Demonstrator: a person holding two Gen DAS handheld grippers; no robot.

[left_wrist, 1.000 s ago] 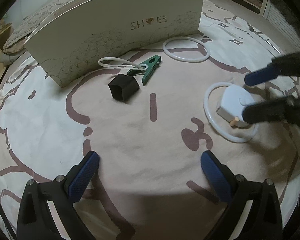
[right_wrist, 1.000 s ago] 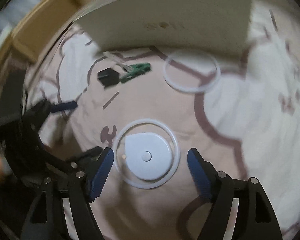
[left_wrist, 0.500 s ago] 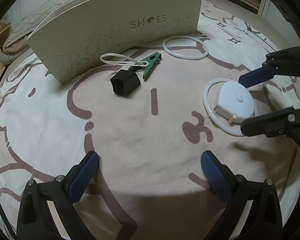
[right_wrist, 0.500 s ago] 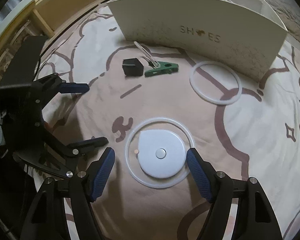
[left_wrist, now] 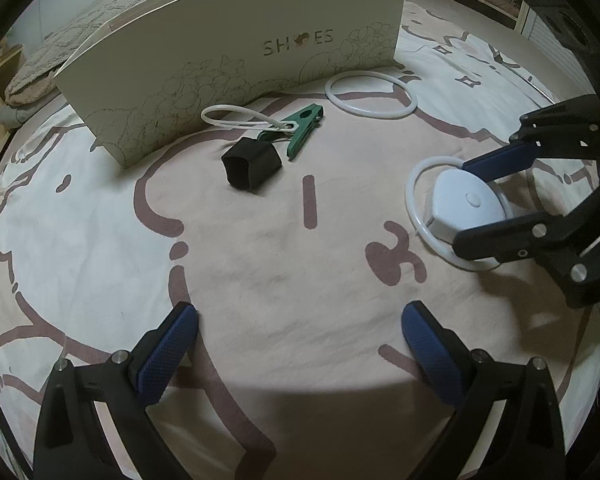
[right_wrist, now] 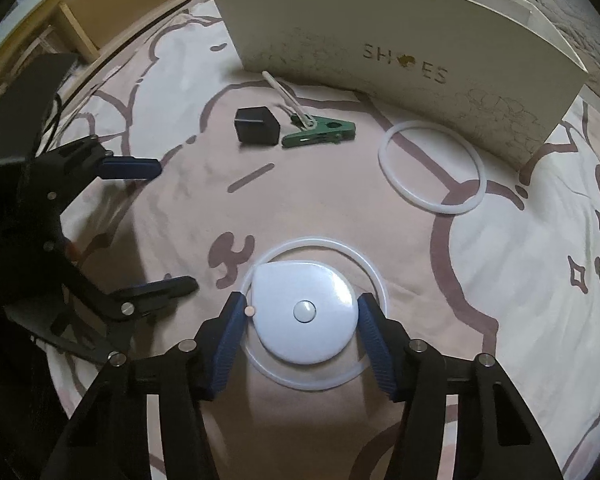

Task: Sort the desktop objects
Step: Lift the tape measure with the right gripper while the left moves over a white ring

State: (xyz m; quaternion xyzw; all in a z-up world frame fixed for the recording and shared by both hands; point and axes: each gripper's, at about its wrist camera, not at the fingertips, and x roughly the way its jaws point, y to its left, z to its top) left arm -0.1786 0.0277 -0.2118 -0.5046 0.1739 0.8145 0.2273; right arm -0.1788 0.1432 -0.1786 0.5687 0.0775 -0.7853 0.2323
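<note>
Two blue pads of the right hand-held gripper [right_wrist: 302,320] stand on either side of the white, rounded plastic tape-measure case [right_wrist: 305,311], which lies on the bed's pink-and-white printed sheet [right_wrist: 380,264] inside a thin white plastic ring [right_wrist: 314,385]. The jaws have just been closing, and both pads now touch the case's edges, so the right hand-held gripper grasps it. The left hand-held gripper [left_wrist: 300,332] hovers over bare sheet with its jaws released and nothing between them, well apart from the case.

From the left wrist view the case [left_wrist: 466,206] shows its thick side wall and its pointed corner, with the right hand-held gripper [left_wrist: 478,204] reaching in from the right. The right wrist view alone shows the small tan tab [right_wrist: 250,311] at the case's left edge, touching the left pad.

Farther off lie a small black cube-shaped box [left_wrist: 251,163], a green plastic clip [left_wrist: 302,130] holding a white loop [left_wrist: 236,117], and a second white ring [left_wrist: 370,94], all before a cream cardboard shoe box [left_wrist: 228,52]. Nothing stands between the case and these.
</note>
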